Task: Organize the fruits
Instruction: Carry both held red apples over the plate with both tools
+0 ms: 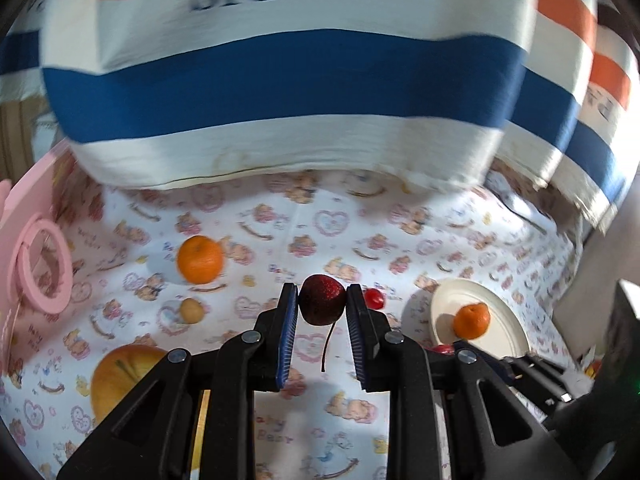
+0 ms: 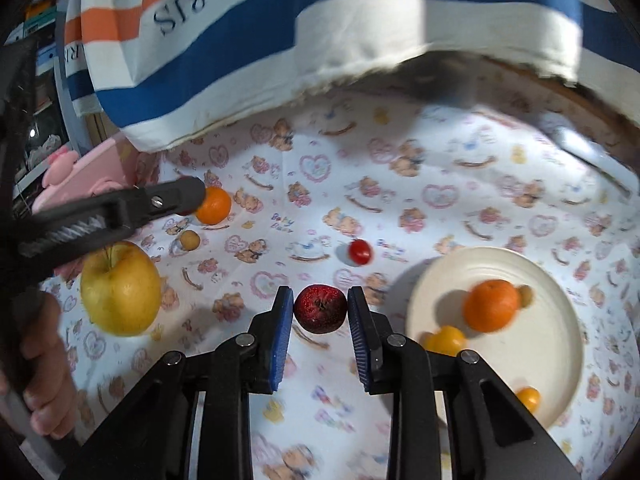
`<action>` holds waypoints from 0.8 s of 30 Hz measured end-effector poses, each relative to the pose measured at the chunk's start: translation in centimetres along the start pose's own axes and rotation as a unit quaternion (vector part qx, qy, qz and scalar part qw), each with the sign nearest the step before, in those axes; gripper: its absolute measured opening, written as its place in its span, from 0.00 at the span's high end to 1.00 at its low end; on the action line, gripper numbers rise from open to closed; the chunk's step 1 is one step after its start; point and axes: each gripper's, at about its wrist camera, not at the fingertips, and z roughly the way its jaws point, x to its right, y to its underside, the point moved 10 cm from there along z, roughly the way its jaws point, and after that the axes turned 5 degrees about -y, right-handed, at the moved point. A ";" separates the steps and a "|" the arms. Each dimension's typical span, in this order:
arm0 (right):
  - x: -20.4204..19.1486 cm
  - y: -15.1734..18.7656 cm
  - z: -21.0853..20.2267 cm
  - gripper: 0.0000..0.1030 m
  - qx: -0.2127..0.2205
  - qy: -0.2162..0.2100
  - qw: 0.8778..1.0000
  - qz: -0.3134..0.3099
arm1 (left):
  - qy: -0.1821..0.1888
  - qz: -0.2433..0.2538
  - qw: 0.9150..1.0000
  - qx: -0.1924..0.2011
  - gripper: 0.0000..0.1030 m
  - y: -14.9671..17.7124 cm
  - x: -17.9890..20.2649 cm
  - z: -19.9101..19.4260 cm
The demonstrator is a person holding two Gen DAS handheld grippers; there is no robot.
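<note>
Left tool (image 1: 322, 300): clamped on a dark red cherry (image 1: 322, 299), stem hanging free below. Right tool (image 2: 320, 309): clamped on a second dark red fruit (image 2: 320, 309), lifted off the bear-print surface (image 2: 400, 184). White plate (image 2: 532, 364) sits just right of the right tool, already carrying an orange mandarin (image 2: 491, 305) and small yellow fruits. Judgement: carry low over the plate rim and release on the bare near side. Round fruit will likely roll, so part the pads only once it rests. Yellow apple (image 2: 120, 288) and red tomato (image 2: 359, 251) remain off the plate.
</note>
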 end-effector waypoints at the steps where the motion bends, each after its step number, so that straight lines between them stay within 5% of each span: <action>1: 0.3 0.1 -0.5 0.72 0.004 -0.002 1.000 0.003 | 0.006 0.007 1.000 0.004 0.77 0.1 0.6 -0.1; 9: 4.9 1.8 -4.9 0.72 0.031 0.003 0.999 0.033 | 0.046 0.053 0.997 0.012 0.77 1.4 4.1 0.4; 24: 12.2 4.1 -8.4 0.72 0.102 0.059 0.992 0.055 | 0.050 0.091 0.993 0.052 0.77 2.2 6.0 1.0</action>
